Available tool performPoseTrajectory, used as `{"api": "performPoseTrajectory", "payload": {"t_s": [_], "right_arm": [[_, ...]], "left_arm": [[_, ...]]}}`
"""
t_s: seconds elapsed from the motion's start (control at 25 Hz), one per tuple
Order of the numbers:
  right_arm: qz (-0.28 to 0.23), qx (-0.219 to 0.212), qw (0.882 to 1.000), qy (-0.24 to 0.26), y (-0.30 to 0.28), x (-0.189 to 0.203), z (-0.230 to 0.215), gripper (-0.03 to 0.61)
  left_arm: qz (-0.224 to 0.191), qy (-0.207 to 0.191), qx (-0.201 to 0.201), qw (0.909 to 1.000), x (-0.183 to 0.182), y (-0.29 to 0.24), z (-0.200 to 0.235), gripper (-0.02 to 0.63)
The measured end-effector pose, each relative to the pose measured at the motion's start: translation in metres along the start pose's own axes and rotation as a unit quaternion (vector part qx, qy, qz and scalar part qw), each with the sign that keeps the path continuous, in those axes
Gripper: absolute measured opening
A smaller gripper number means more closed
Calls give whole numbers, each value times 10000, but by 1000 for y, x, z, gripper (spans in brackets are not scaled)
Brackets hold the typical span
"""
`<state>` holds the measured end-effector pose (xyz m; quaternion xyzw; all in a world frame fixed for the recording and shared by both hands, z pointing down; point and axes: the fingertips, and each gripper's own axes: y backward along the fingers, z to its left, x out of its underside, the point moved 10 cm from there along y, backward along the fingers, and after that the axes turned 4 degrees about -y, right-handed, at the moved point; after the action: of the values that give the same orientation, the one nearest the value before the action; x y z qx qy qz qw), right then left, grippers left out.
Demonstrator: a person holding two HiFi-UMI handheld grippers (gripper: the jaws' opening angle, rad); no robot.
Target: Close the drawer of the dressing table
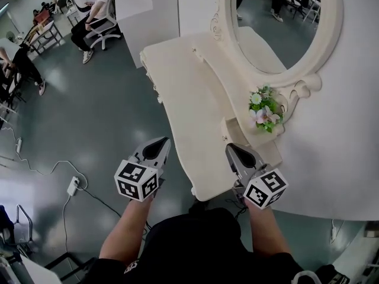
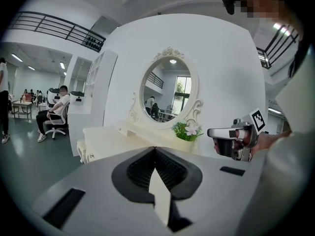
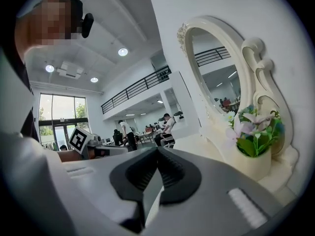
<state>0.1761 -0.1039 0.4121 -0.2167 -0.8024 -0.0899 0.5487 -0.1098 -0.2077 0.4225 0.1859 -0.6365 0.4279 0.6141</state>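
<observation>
Below the oval mirror (image 1: 278, 16), the cream dressing table (image 1: 189, 117) runs from your near side toward the far left. Your left gripper (image 1: 164, 142) hangs over the grey floor (image 1: 89, 117) just left of the table's front edge, jaws pressed together on nothing. Your right gripper (image 1: 228, 148) sits above the table's near end, jaws likewise closed and empty. A pot of flowers (image 1: 264, 108) stands on the raised shelf beside the mirror's base. The drawer front (image 2: 86, 154) faces left; whether it stands open cannot be told.
</observation>
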Motion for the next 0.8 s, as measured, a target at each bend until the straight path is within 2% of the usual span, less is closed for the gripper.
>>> {"api": "performPoseTrajectory", "payload": {"t_s": [0.2, 0.48, 0.6, 0.8], "right_arm": [[-1, -57, 9996, -285, 0, -5, -29, 9], [115, -5, 9991, -420, -9, -1, -49, 9], [144, 150, 9987, -456, -12, 1, -55, 9], [207, 617, 9967, -475, -17, 1, -56, 9]], "left_arm": [[162, -22, 131, 9998, -9, -41, -12, 5], [465, -123, 456, 9978, -6, -85, -19, 6], [546, -162, 675, 9961, -3, -104, -14, 6], [783, -302, 1295, 9880, 5, -138, -13, 8]]}}
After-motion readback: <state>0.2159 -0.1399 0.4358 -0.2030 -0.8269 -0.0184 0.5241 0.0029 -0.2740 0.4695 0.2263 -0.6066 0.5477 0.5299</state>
